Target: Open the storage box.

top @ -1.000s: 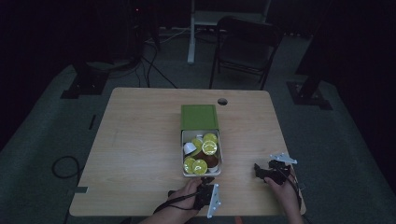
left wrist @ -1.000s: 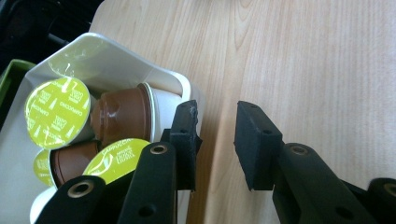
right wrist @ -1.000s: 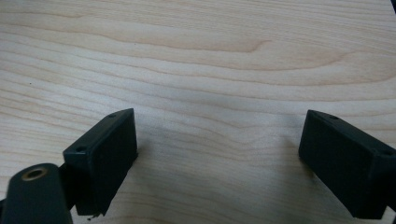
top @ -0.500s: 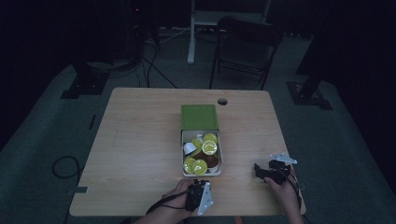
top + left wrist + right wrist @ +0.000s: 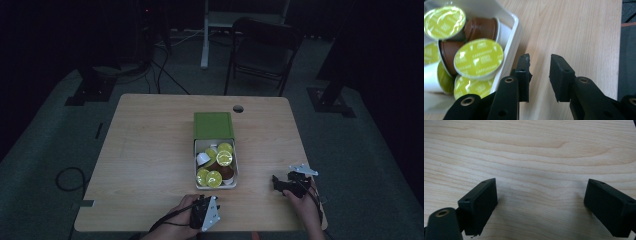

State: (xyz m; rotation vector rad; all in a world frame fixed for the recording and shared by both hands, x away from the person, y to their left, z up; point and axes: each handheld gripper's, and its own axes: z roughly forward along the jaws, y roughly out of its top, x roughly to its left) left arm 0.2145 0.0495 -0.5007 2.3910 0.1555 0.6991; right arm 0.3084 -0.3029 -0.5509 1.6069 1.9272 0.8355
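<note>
My left claw (image 5: 204, 212) has swung in toward the near corner of the white tray (image 5: 512, 37) of coffee capsules (image 5: 478, 58), jaws slightly apart, empty. My right claw (image 5: 287, 183) stays wide open, empty, resting on the table (image 5: 150, 150).

Table (image 5: 150, 150): open box (image 5: 215, 150) lies at centre, slightly right, long axis running near to far. Lid half (image 5: 213, 125) on the far side; tray half on the near side, with coffee capsules (image 5: 216, 167) piled in it, some on their sides.

Left gripper (image 5: 202, 214) at near edge, just in front of the box's near end; in the left gripper view, the tray corner (image 5: 511, 37) sits just left of its jaws.

Right gripper (image 5: 286, 184) right of the box, near the table's right edge, over bare tabletop (image 5: 531, 152).

Behind the table: chair (image 5: 262, 50) on floor, cables (image 5: 165, 75) to far left.
</note>
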